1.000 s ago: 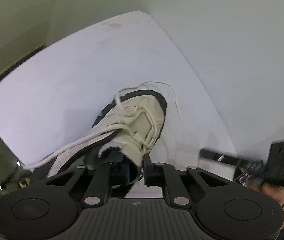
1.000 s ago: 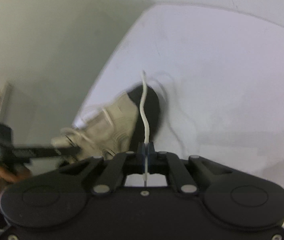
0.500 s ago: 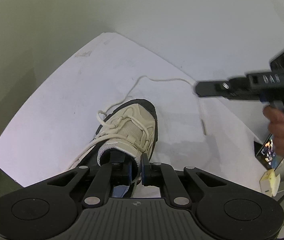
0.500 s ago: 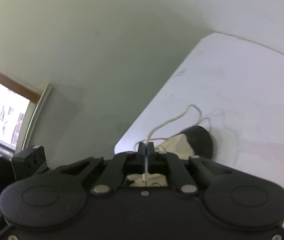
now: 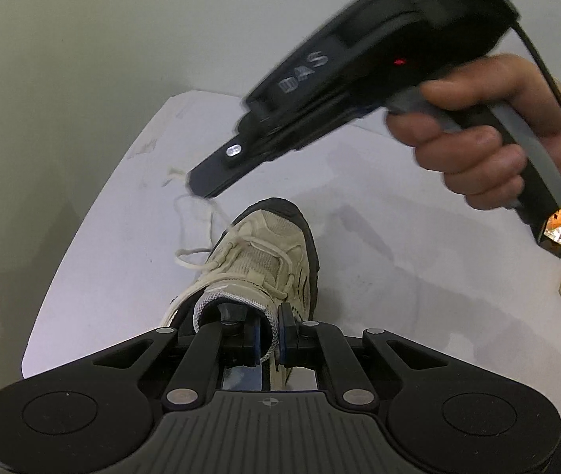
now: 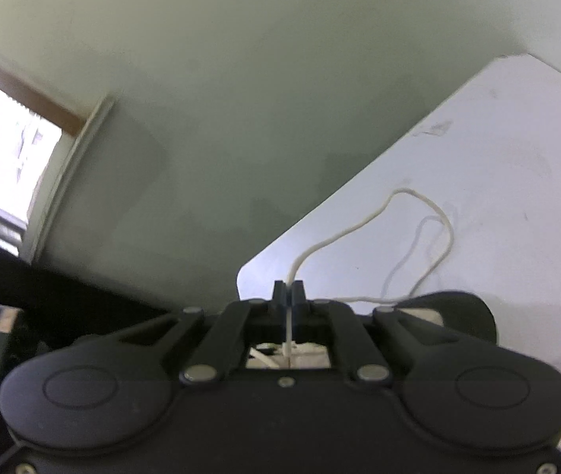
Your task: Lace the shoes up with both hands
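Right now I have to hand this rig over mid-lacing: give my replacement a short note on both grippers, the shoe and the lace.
Left gripper: shut on the shoe collar at the heel, one finger inside the opening, steadying it on the white table.
Right gripper: shut on the white lace, raised beyond the toe; the lace runs slack in a loop.
Done: lower eyelets look crossed.
Left: draw out the slack and finish lacing; nothing is tied yet.

left gripper (image 5: 268,337) low, fingers nearly closed, pinching something; right gripper (image 5: 201,191) raised, angled down-left, jaws clamped tight together, right hand (image 5: 478,134) wrapped round its handle
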### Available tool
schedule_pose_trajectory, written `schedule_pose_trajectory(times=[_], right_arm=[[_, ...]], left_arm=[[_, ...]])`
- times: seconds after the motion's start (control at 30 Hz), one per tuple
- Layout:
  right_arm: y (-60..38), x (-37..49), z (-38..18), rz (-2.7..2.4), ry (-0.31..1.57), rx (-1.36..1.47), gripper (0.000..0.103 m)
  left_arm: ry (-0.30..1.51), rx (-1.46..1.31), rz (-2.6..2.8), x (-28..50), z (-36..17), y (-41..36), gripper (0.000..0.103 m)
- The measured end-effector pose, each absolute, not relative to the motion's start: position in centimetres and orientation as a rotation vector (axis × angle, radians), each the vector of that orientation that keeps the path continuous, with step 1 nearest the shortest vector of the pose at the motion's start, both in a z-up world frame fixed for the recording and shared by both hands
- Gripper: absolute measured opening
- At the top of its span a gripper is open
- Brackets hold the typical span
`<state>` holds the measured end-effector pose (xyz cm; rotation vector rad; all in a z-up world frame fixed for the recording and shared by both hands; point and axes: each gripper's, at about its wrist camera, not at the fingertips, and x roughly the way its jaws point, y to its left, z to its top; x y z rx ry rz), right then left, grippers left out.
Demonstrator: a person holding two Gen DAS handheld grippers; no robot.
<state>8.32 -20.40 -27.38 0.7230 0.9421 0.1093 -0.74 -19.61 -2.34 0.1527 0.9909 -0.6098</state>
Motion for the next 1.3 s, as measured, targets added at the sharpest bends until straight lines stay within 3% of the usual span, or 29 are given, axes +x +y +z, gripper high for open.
schedule_pose_trajectory(times=[0.67, 1.07, 1.17, 1.3], right_arm=[[-15.7, 10.5, -26.2, 0.25, 1.13, 0.334, 0.0], [-15.7, 9.7, -26.5, 0.218, 1.13, 0.283, 0.0], [-15.4, 10.0, -26.6, 0.207, 1.135, 0.264, 0.0], [-15.2, 10.6, -26.3, 0.236, 1.138, 0.285, 0.0]], left_arm=[[0.99, 0.145, -0.596, -0.9, -2.8, -20.1, 0.005], [0.996, 0.126, -0.59, -0.8, -2.9, -20.3, 0.006], [0.989, 0.244, -0.774, -2.0, -0.6, -12.4, 0.006], [0.992, 0.247, -0.78, -1.9, -0.7, -12.5, 0.006]])
